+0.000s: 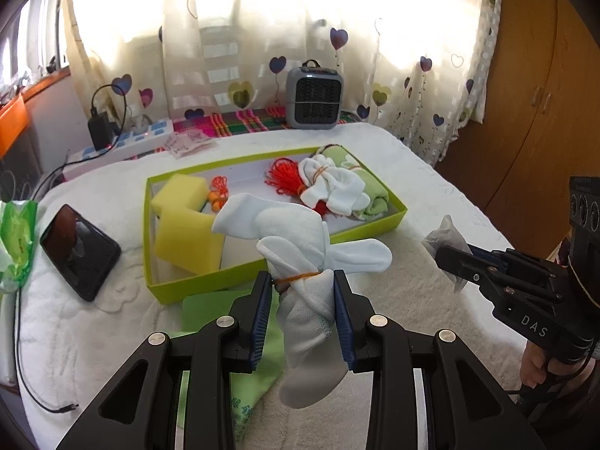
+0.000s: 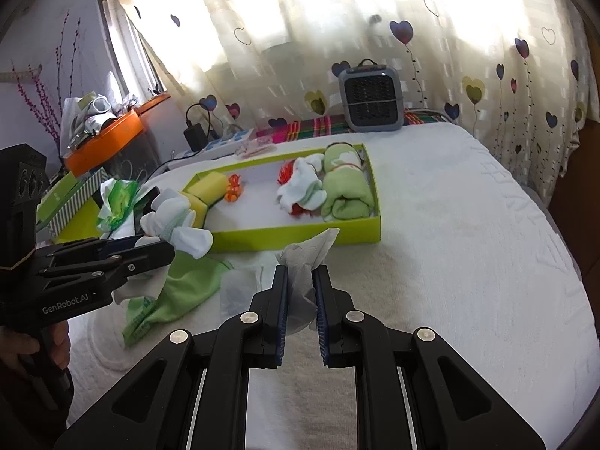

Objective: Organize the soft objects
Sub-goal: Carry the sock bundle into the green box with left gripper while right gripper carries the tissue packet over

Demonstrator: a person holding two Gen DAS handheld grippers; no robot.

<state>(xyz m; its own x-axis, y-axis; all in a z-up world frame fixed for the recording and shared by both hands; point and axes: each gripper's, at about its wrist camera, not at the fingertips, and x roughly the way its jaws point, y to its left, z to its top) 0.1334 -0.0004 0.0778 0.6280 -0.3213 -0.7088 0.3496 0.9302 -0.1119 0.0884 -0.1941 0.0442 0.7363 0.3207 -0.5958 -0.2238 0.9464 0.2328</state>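
My left gripper (image 1: 302,281) is shut on a bundle of white socks (image 1: 296,232) tied with an orange rubber band, lifted above the white bed just in front of the lime green box (image 1: 262,273). In the right wrist view the same sock bundle (image 2: 176,221) hangs at the left in that gripper (image 2: 150,247). My right gripper (image 2: 300,273) is shut on a thin grey-white tissue-like piece (image 2: 307,255), raised over the bed near the box's front wall (image 2: 300,234); the left wrist view shows it (image 1: 446,258) at the right. Inside the box lie yellow sponges (image 1: 183,217), red yarn (image 1: 283,176), another white sock bundle (image 1: 330,183) and a green cloth (image 1: 369,187).
A green cloth (image 2: 172,292) and a clear wrapper (image 2: 240,288) lie on the bed (image 2: 468,262) in front of the box. A black phone (image 1: 80,251) and a green tissue pack (image 1: 17,240) rest at the left. A grey heater (image 1: 315,97) and a power strip (image 1: 142,138) stand at the back.
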